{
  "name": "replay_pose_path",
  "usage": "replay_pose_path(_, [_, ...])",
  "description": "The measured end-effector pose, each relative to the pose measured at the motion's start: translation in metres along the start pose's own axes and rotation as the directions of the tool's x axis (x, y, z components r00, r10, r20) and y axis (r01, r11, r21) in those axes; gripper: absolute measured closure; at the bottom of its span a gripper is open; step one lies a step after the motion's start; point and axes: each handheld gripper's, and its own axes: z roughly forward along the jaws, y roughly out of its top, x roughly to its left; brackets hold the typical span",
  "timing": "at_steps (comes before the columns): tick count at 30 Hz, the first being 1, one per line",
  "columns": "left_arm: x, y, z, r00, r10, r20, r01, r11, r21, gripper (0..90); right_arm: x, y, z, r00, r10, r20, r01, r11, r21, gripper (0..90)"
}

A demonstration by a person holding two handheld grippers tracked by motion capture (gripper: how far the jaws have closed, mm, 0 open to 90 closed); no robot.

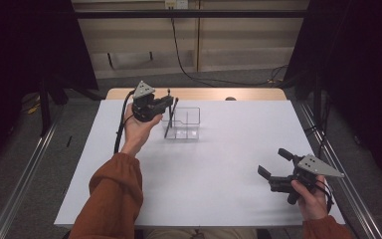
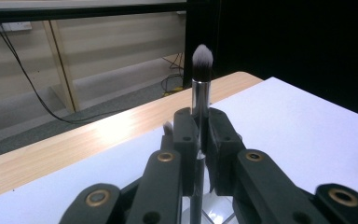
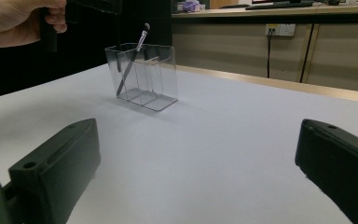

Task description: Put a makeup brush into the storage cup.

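No writing shows; left fingers (image 2: pixel 200 140) clamp a makeup brush (image 2: pixel 201 70), right fingers (image 3: pixel 191 172) gape wide.

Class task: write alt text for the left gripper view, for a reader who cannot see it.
The left gripper's black jaws are shut on a makeup brush, its silver ferrule and pale-tipped bristles standing upright above them. Beyond lie the white table with its wooden edge, and a wall with trailing cables.
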Motion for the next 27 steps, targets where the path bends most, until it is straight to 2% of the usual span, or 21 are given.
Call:
replay_pose_path(6, [0.002,-0.006,0.005,0.9997,-0.022,-0.004,0.023,0.9996,0.014,83.8,0.000,0.000,0.000,1.0000,0.002,0.001,-0.002,1.000,-0.001,0.0])
replay_pose_path(15, [0.003,-0.009,0.006,0.9997,-0.024,-0.006,0.024,0.9995,0.019,79.4,0.001,0.000,0.000,1.0000,-0.003,0.000,0.003,1.000,0.002,0.0])
replay_pose_path(18, [0.002,-0.010,0.006,0.9993,-0.032,-0.017,0.033,0.9992,0.022,72.3,0.001,0.000,0.000,1.0000,-0.004,0.001,0.004,1.000,0.001,0.0])
replay_pose_path(20, [0.002,-0.011,0.006,0.9985,-0.039,-0.039,0.040,0.9989,0.024,60.7,0.001,0.000,0.000,1.0000,0.000,0.000,0.000,1.000,0.001,0.0])
replay_pose_path(22, [0.002,-0.012,0.006,0.9978,-0.041,-0.052,0.041,0.9991,0.011,55.4,0.001,0.000,0.000,1.0000,-0.005,0.000,0.005,1.000,0.002,0.0])
replay_pose_path(24, [0.003,-0.012,0.004,0.9966,-0.054,-0.063,0.054,0.9985,0.004,45.7,0.001,0.000,0.000,1.0000,-0.001,-0.003,0.001,1.000,0.003,0.0])
replay_pose_path(25, [0.003,-0.012,0.003,0.9963,-0.047,-0.071,0.047,0.9989,-0.001,42.3,0.001,0.000,0.000,1.0000,0.001,-0.001,-0.001,1.000,0.003,0.0])
replay_pose_path(27, [0.004,-0.012,0.002,0.9967,-0.048,-0.065,0.047,0.9988,-0.009,38.5,0.001,0.000,0.000,1.0000,-0.001,0.001,0.001,1.000,0.005,0.0])
